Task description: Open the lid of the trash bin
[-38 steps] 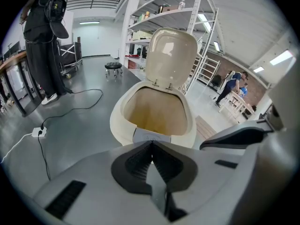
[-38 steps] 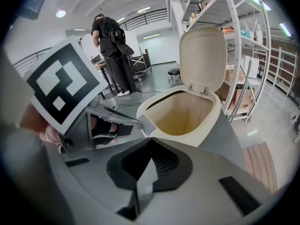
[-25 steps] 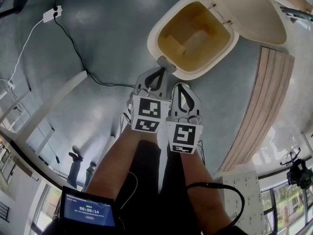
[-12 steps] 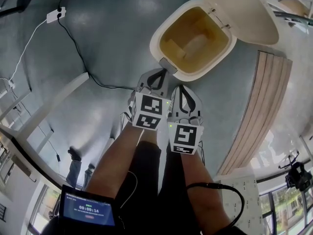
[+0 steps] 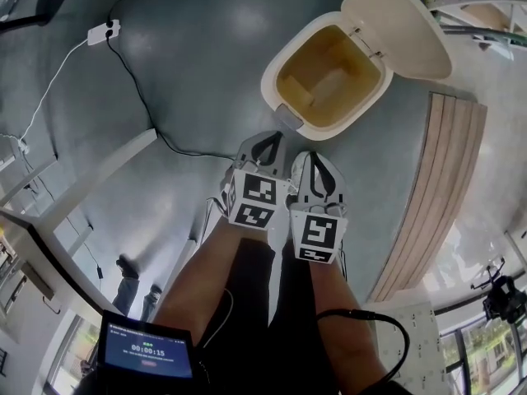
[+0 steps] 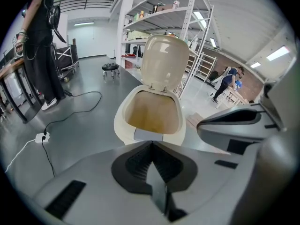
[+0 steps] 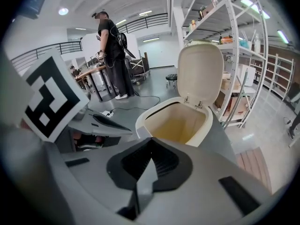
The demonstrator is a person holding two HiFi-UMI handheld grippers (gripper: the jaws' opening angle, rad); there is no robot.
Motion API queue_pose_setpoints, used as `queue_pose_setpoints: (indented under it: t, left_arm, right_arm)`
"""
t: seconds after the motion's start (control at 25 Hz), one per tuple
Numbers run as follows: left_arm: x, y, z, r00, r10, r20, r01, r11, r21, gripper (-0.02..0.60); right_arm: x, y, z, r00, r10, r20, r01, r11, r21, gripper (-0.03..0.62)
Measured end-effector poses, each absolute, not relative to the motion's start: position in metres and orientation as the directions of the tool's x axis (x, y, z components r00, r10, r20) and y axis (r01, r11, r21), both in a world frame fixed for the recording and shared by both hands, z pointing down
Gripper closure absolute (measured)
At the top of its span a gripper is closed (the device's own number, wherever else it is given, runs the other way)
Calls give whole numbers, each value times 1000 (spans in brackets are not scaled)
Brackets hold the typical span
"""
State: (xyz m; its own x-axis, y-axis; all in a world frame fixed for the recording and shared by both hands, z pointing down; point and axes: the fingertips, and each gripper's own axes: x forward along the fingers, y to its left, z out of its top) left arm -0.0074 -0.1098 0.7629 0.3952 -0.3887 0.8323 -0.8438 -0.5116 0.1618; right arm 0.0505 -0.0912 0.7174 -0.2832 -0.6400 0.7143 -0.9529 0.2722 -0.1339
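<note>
The cream trash bin (image 5: 284,66) stands on the grey floor with its lid (image 5: 397,16) swung fully back and upright, so the yellowish inside shows. A grey tab (image 5: 288,116) sits on its front rim. My left gripper (image 5: 268,140) is shut with nothing in it, a short way in front of that tab. My right gripper (image 5: 314,158) is beside it, also shut and empty. In the left gripper view the bin (image 6: 123,122), its raised lid (image 6: 164,60) and my left gripper (image 6: 152,143) show straight ahead. In the right gripper view the bin (image 7: 207,125) and lid (image 7: 200,69) lie past my right gripper (image 7: 151,139).
A black cable and a white power strip (image 5: 104,31) cross the floor at the left. A slatted wooden board (image 5: 436,188) lies right of the bin. A white beam (image 5: 90,175) runs at the left. Metal shelving (image 6: 192,36) stands behind the bin, and a person (image 6: 40,46) stands far left.
Both grippers have drawn back a little from the bin's front rim; the left tip no longer reaches the grey tab. The lid has stayed open.
</note>
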Motion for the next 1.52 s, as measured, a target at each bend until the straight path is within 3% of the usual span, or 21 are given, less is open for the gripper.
queue_pose_setpoints:
  t: [0.48, 1.0, 1.52]
  left_arm:
    - [-10, -113, 669, 410, -474, 780, -862, -481, 161, 583]
    - [-38, -137, 483, 396, -671, 627, -902, -414, 126, 583]
    - [-92, -84, 367, 380, -757, 531, -914, -397, 87, 583]
  right_arm:
    - [48, -90, 643, -270, -677, 685, -960, 247, -135, 594]
    - [54, -98, 483, -264, -770, 581, -958, 281, -62, 594]
    - [37, -40, 378, -252, -804, 539, -967, 235, -101, 594]
